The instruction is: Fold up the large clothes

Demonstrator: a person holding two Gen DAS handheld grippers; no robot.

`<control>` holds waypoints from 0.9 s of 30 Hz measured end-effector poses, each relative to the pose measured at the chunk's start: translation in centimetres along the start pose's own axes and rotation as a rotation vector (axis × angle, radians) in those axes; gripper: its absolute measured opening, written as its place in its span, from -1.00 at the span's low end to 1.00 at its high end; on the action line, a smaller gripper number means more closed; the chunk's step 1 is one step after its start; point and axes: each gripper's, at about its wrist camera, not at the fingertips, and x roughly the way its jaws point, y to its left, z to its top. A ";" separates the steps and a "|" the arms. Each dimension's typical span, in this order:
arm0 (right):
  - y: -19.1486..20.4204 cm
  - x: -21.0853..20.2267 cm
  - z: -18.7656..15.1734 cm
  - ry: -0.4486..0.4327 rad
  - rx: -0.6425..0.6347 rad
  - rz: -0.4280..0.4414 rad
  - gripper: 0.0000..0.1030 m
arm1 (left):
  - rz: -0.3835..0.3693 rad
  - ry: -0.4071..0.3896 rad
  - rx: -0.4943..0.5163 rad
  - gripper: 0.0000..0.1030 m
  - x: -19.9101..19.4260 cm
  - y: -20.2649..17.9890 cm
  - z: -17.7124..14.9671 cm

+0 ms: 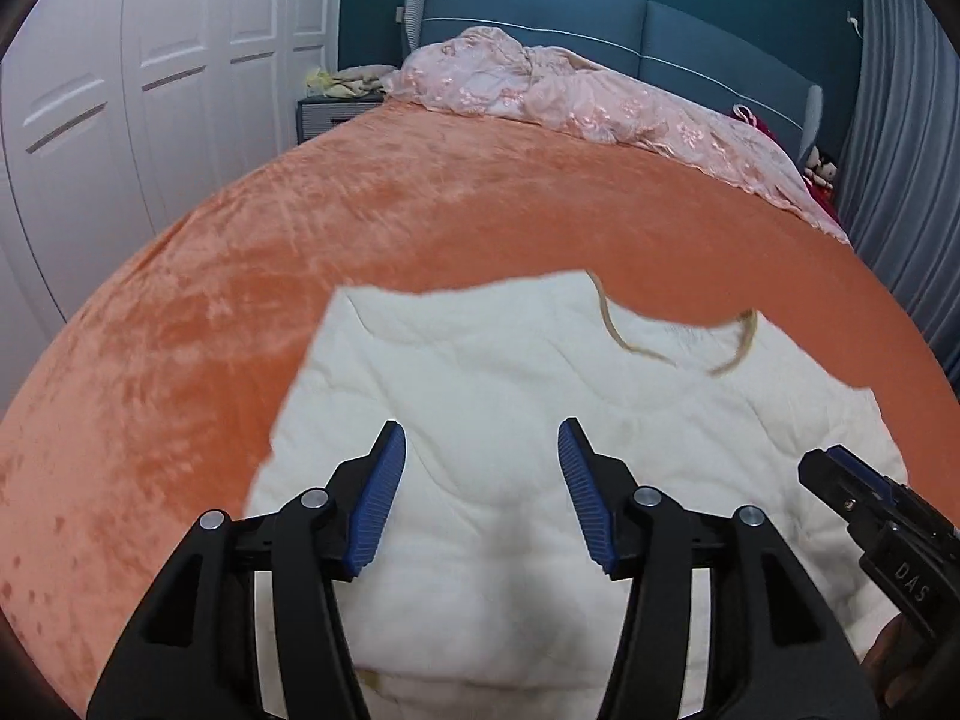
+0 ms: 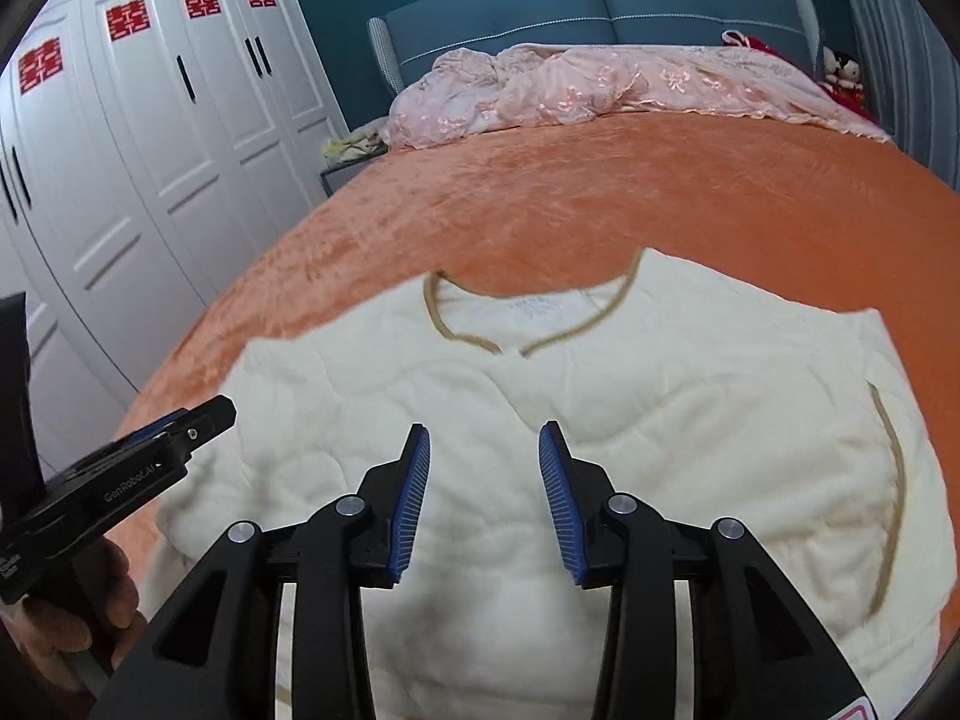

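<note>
a cream quilted garment (image 2: 600, 438) is seen spread flat on the orange blanket (image 2: 600, 198) of the bed, neckline turned toward the blue headboard (image 2: 588, 0). the left gripper (image 1: 480, 480) is held above its left half with fingers (image 1: 378, 504) parted and nothing gripped. the right gripper (image 2: 483, 492) is held over the chest, fingers likewise apart and empty. a pink coverlet (image 1: 570, 90) is bunched by the headboard.

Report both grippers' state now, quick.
Left gripper: open, empty, above the cream garment.
Right gripper: open, empty, above the same garment.
</note>
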 end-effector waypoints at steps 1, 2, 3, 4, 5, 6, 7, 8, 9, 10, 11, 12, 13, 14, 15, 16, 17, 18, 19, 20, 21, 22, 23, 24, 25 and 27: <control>0.2 1.5 1.5 0.032 0.043 0.055 -0.15 | -0.005 0.015 -0.027 0.00 0.9 0.8 1.4; 0.4 3.2 2.8 0.063 0.082 0.094 -0.15 | -0.005 0.041 -0.057 0.00 2.2 1.7 2.7; 0.7 4.9 3.9 0.092 0.111 0.117 -0.15 | 0.005 0.069 -0.081 0.00 3.6 2.4 3.8; 1.1 6.7 5.0 0.119 0.133 0.126 -0.15 | 0.015 0.094 -0.103 0.00 5.1 3.1 4.8; 1.5 8.5 6.0 0.140 0.138 0.126 -0.14 | 0.016 0.115 -0.119 0.00 6.4 3.7 5.5; 1.9 10.2 6.7 0.165 0.136 0.127 -0.15 | 0.021 0.134 -0.131 0.00 7.6 4.2 6.1; 2.2 12.0 7.5 0.191 0.139 0.120 -0.15 | 0.018 0.157 -0.135 0.00 8.7 4.4 6.5; 2.2 13.6 8.0 0.211 0.149 0.103 -0.12 | 0.007 0.182 -0.137 0.00 9.9 4.6 6.8; 2.1 15.1 8.3 0.236 0.165 0.086 -0.09 | 0.006 0.192 -0.145 0.00 10.8 4.7 6.8; 2.1 16.4 8.3 0.261 0.180 0.071 -0.06 | 0.003 0.202 -0.148 0.00 11.7 4.8 6.8; 2.1 17.5 8.2 0.281 0.189 0.073 -0.05 | 0.008 0.210 -0.145 0.00 12.4 4.8 6.5; 2.2 18.6 7.8 0.305 0.186 0.088 -0.05 | 0.018 0.211 -0.137 0.00 12.9 4.8 6.3; 2.5 19.2 7.2 0.316 0.162 0.097 -0.07 | 0.025 0.207 -0.120 0.00 13.3 4.6 5.8; 3.0 19.2 6.8 0.296 0.114 0.106 -0.24 | 0.041 0.195 -0.094 0.00 13.6 4.4 5.1; 3.5 19.2 6.3 0.287 0.073 0.123 -0.43 | 0.052 0.178 -0.070 0.00 13.8 4.2 4.5; 3.8 19.1 6.0 0.282 0.051 0.124 -0.76 | 0.061 0.151 -0.048 0.01 13.8 4.0 3.9; 3.8 18.8 5.9 0.261 0.048 0.127 -0.86 | 0.068 0.123 -0.034 0.01 13.6 3.8 3.4; 3.6 18.3 5.6 0.233 0.052 0.127 -0.90 | 0.074 0.106 -0.029 0.01 13.6 3.8 3.2; 3.3 18.0 5.5 0.208 0.058 0.122 -0.94 | 0.078 0.093 -0.027 0.02 13.5 3.8 2.9; 3.1 17.8 5.2 0.189 0.068 0.116 -0.96 | 0.082 0.084 -0.027 0.03 13.5 3.8 2.8; 2.9 17.8 5.0 0.175 0.077 0.110 -0.96 | 0.086 0.078 -0.025 0.03 13.6 3.7 2.8; 2.7 17.8 4.9 0.165 0.083 0.102 -0.97 | 0.091 0.073 -0.020 0.04 13.7 3.6 2.8; 2.7 17.9 4.8 0.161 0.084 0.094 -0.97 | 0.101 0.069 -0.012 0.04 13.7 3.5 2.7; 2.7 18.0 4.8 0.160 0.082 0.086 -0.97 | 0.109 0.067 -0.005 0.06 13.8 3.3 2.8; 2.7 18.2 4.8 0.163 0.080 0.081 -0.97 | 0.115 0.064 0.000 0.07 13.8 3.2 2.7; 2.5 18.5 4.7 0.169 0.085 0.080 -1.00 | 0.125 0.060 0.005 0.09 14.0 3.1 2.7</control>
